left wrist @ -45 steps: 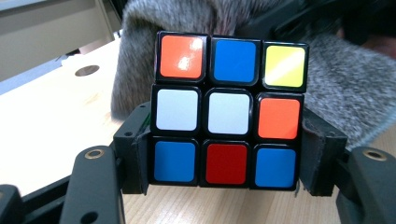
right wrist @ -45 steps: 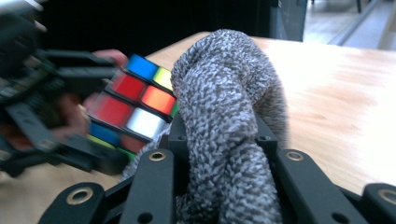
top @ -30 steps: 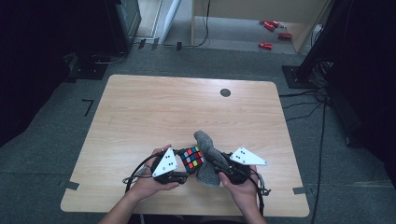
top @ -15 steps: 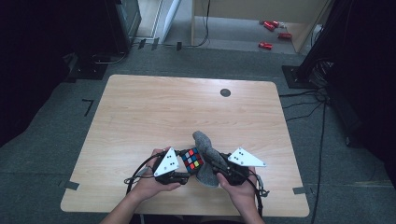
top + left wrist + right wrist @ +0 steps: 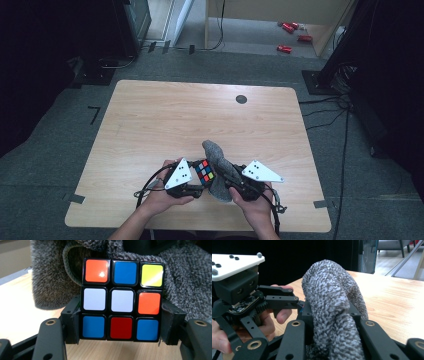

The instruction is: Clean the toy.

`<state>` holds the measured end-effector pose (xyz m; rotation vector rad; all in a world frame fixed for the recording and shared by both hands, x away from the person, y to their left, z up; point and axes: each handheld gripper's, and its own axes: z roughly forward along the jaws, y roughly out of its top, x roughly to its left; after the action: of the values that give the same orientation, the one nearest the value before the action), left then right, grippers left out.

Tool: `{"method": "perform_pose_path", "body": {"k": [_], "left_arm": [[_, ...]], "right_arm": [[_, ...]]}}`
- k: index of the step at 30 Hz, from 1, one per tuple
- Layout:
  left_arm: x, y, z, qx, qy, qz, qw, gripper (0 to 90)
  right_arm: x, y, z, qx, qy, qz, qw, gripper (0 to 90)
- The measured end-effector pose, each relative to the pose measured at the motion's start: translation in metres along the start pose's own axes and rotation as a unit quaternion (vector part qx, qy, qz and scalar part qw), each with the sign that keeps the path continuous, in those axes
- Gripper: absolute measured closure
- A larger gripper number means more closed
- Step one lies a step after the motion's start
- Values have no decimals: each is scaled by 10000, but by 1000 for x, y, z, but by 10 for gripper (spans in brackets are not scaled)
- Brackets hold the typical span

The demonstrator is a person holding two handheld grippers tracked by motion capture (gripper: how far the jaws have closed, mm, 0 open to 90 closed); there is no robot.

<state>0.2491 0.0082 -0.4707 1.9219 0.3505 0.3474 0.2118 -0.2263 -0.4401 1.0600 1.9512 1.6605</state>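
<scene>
The left gripper [image 5: 196, 186] pinches a puzzle cube [image 5: 122, 299] by its bottom layer: one pad presses each side face, and the two upper layers stand clear above the jaws. The right gripper [image 5: 231, 186] has its jaws closed on a grey knitted sock [image 5: 332, 307], whose fabric bulges up between them and drapes forward over their tips. In the left gripper view, the sock's open cuff [image 5: 72, 262] sits just behind and to the left of the cube's top edge, touching or nearly so.

The step in hand appears to be feeding the cube into the sock. Recommended procedure:

1. Hold the cube level; the grip on one layer is low, so avoid twisting loads that could turn a layer.
2. Draw the cuff over the cube's upper corner first.
3. Keep the fabric clear of the left pads, or release will snag.
4. Work above the wooden table [image 5: 150, 125].
</scene>
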Motion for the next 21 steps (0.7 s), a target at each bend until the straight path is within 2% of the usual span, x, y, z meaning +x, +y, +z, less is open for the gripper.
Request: {"method": "perform_pose_path", "body": {"k": [5,6,7,10,11,12,14,17,19,20,21], "left_arm": [[6,0,-3,-59,30,-156,9999,342],[6,-1,-3,-44,21,-177,9998,342],[6,-1,-2,-29,-3,-192,9998,342],[2,-1,1,31,-56,-104,9999,342],[2,-1,1,28,-44,-103,9999,342],[3,-1,0,22,-23,-102,9999,342],[7,0,-4,-41,45,-153,9999,342],[16,1,-12,-139,196,-248,9994,342],[22,3,-18,-253,274,-386,9986,342],[25,4,-21,-311,295,-459,9980,342],[28,4,-24,-371,301,-515,9975,342]], "right_arm": [[-18,-10,-1,65,-232,211,9995,703],[-18,-10,-1,83,-188,277,9994,703],[-16,-9,-1,52,-137,246,9996,702],[-3,-3,-1,-91,189,49,9998,701],[1,-2,0,-99,191,-57,9998,702],[2,-1,0,-92,151,-137,9997,703],[-4,-3,0,-56,81,-120,9999,705],[-20,-11,-2,47,-291,-163,9994,705],[-30,-17,-3,104,-378,-97,9992,706],[-33,-20,-2,140,-386,-155,9990,706],[-34,-23,1,178,-395,-337,9985,704]]}}
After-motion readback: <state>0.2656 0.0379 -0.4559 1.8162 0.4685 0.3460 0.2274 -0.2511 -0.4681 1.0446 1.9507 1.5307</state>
